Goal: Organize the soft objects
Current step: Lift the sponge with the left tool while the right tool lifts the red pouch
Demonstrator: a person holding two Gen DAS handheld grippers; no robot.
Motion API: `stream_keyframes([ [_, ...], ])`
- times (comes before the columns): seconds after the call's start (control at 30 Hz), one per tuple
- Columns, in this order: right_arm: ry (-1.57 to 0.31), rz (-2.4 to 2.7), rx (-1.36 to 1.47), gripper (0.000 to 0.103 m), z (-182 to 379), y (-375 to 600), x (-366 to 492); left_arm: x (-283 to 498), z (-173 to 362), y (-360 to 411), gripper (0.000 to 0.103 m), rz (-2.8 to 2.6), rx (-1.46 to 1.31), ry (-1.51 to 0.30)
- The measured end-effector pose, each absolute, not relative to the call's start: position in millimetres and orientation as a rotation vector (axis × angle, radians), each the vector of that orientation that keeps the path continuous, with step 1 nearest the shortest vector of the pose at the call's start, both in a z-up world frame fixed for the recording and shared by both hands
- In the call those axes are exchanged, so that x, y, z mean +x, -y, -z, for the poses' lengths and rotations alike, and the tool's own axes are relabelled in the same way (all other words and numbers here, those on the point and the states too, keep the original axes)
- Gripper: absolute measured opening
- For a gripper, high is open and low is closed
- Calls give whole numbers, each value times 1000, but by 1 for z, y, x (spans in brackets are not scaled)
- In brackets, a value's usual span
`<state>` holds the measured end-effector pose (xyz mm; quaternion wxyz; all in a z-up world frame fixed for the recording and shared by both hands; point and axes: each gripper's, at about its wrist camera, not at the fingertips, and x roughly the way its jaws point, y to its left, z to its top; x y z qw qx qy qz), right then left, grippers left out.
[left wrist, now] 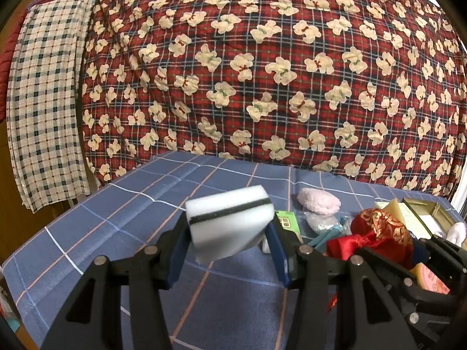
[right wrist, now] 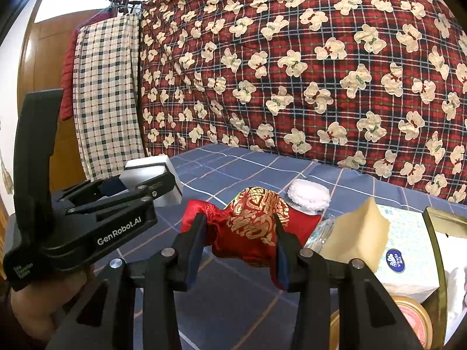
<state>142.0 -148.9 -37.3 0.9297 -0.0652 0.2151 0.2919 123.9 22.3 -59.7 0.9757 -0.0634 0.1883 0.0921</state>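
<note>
Both grippers hung above the blue checked tablecloth [left wrist: 116, 204]; the left gripper [left wrist: 230, 242] clamped a white sponge [left wrist: 230, 221] with a dark middle stripe, tilted, at centre frame; the right gripper [right wrist: 238, 239] clamped a red and gold brocade pouch [right wrist: 251, 224], lifted clear of the cloth. Behind, filling the upper frame, hung a red plaid bear-print blanket [left wrist: 262, 58]; at upper left, a cream checked cloth [left wrist: 43, 102]. At lower right of the right wrist view lay a tissue box [right wrist: 405, 250] beside a gold-edged box [right wrist: 437, 233]; a pale wedge [right wrist: 359, 230] stood in front of the tissue box; beyond the pouch sat a white fluffy pad [right wrist: 309, 195].
</note>
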Motion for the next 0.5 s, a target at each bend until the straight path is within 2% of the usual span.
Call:
stream_keyframes([
  [0.5,-381,-599,-114,45,34,155,134,116,55,-18,50,-196,-101,-331],
])
